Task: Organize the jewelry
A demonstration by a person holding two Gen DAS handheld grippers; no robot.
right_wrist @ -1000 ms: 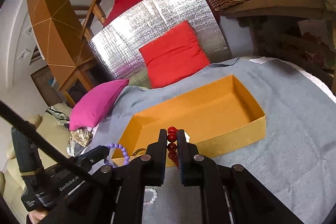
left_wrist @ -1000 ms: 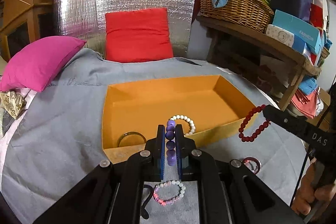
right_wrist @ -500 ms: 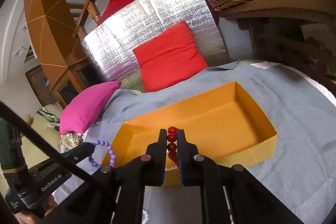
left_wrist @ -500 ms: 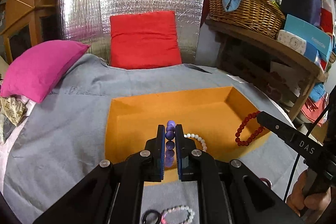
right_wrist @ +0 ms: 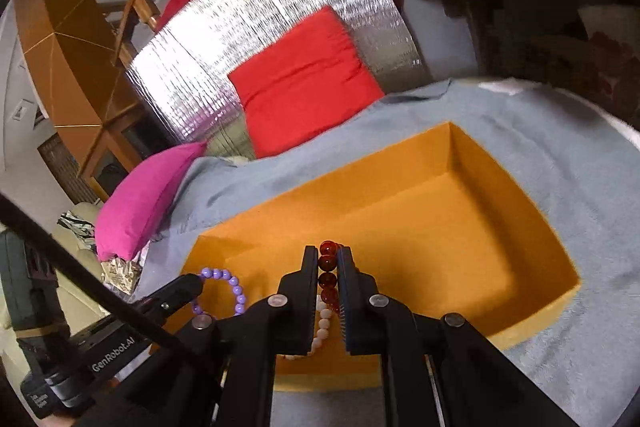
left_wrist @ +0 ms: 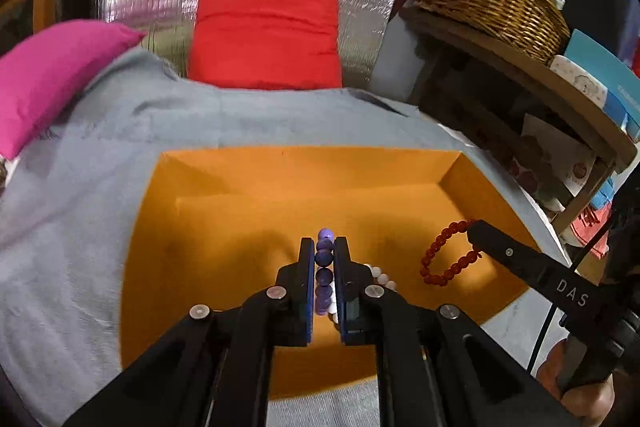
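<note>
Here, both grippers hang over the orange box (left_wrist: 224, 187): the left gripper (left_wrist: 325, 247) pinches a purple bracelet (left_wrist: 324, 267), the right gripper (right_wrist: 329, 255) a red bracelet (right_wrist: 328, 279). A white bracelet (right_wrist: 324, 323) lies beneath.

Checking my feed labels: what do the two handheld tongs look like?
Both tongs, left and right, are matte black with silver round bolts and blue-lined finger pads. White lettering reads "DAS" on the right one, "GenRobot.AI" on the left. A thin black cable trails by the bare right hand.
</note>
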